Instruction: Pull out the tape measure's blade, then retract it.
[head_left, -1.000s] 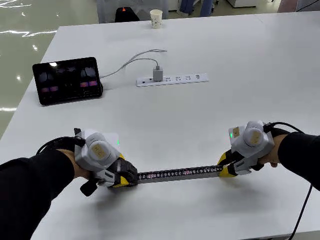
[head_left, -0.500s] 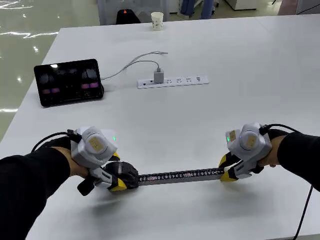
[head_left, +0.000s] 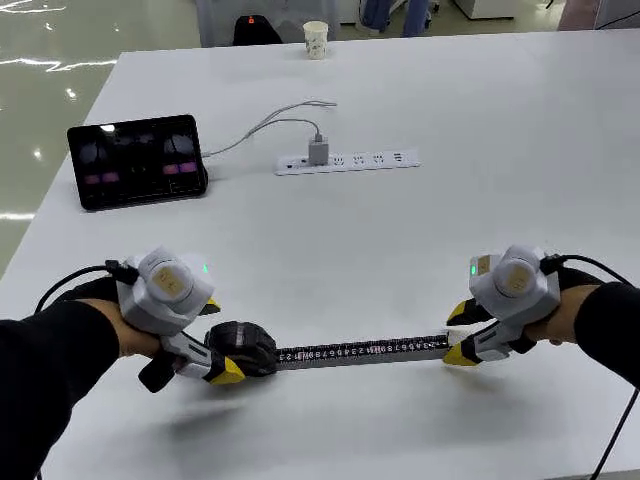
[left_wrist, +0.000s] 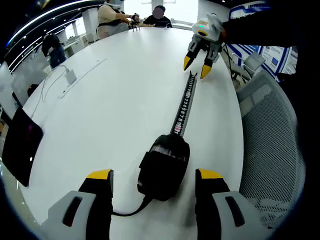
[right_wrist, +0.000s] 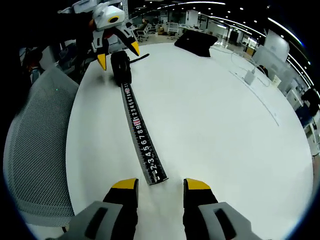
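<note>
The black tape measure case (head_left: 245, 347) lies on the white table (head_left: 400, 240), and its blade (head_left: 360, 351) runs out flat to the right. My left gripper (head_left: 219, 338) is open; the case (left_wrist: 165, 165) sits between and just ahead of its jaws, with gaps on both sides. My right gripper (head_left: 458, 333) is open too, and the blade's end (right_wrist: 154, 176) rests just beyond its yellow fingertips (right_wrist: 125, 184), untouched. The right gripper (left_wrist: 197, 67) appears far off in the left gripper view, the left gripper (right_wrist: 117, 52) in the right gripper view.
A dark tablet (head_left: 135, 160) stands at the left. A white power strip (head_left: 345, 160) with a plugged charger and cable lies mid-table. A paper cup (head_left: 316, 38) sits at the far edge. A grey mesh chair (left_wrist: 265, 125) is beside the near edge.
Both grippers have opened and drawn back: the left one slid left off the case, the right one moved right off the blade's end. The blade stays extended on the table.
</note>
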